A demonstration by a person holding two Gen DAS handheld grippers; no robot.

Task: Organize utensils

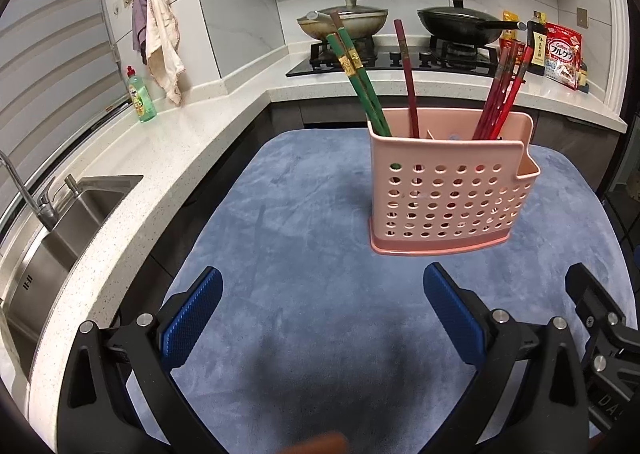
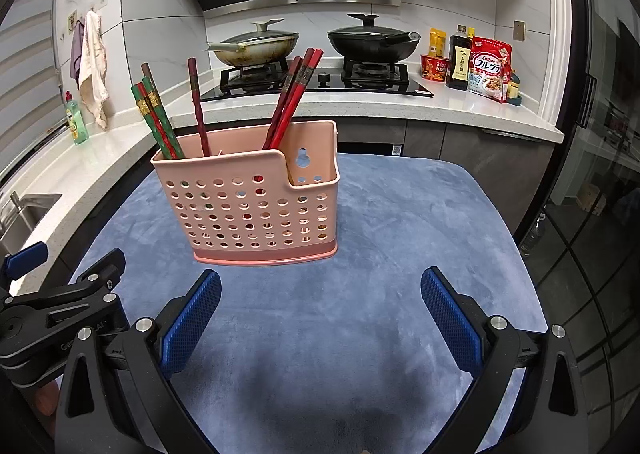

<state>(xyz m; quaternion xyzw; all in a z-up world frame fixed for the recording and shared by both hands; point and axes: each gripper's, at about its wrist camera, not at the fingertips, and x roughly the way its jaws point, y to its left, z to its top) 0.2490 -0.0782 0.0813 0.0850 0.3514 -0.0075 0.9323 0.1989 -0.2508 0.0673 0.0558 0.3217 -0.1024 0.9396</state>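
Matt pink plastic holder (image 2: pixel 256 206) on plush, probably velvety blue cloth (image 2: pixel 360 314).

A basket (image 2: pixel 256 206) stands on the mat (image 2: pixel 360 274) covering the desk (image 2: pixel 460 182), chopsticks (image 2: pixel 160 118) upright inside. Behind it runs a counter (image 2: pixel 440 106) with two pans (image 2: pixel 256 46); a sink (image 1: pixel 60 238) lies left.

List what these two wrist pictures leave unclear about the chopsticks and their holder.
- Chopstick tips, both views: hidden inside the pink holder.
- Holder's inner dividers, both views: masked by its perforated front wall.
- Orange-brown object, left wrist view: blurred and cut off by the bottom edge.
- Holder's back face: turned away from both cameras.
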